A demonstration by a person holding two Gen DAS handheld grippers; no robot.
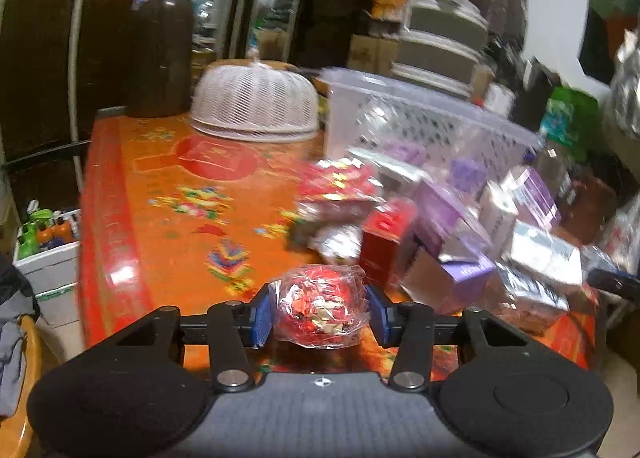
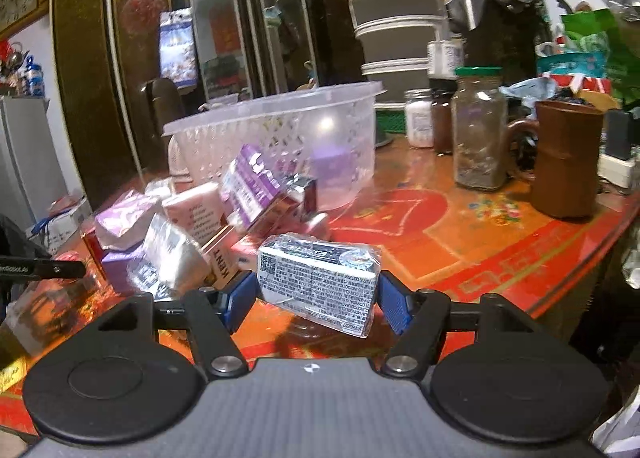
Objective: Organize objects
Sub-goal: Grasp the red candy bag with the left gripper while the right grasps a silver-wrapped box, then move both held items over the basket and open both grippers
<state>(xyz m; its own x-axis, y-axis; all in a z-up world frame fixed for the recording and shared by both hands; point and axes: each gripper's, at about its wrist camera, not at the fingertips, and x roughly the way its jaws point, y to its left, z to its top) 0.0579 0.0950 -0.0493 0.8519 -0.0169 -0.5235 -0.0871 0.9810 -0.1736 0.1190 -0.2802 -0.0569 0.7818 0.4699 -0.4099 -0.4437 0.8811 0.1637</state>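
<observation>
Beside box pile (image 1: 460,234), left claw (image 1: 320,312) grips wrapped ball (image 1: 322,306); orange table (image 1: 160,218) bare leftward.

Each claw, the left claw (image 1: 320,308) and the right claw (image 2: 314,294), is showing blue ribbed pads (image 1: 261,318) on black linkage arms that are pivoting on silver round-headed screws (image 1: 231,377). Behind them a grey carbon-weave body is carrying a small round crosshair mark (image 2: 308,368), flanked by two black discs (image 2: 106,382).
</observation>
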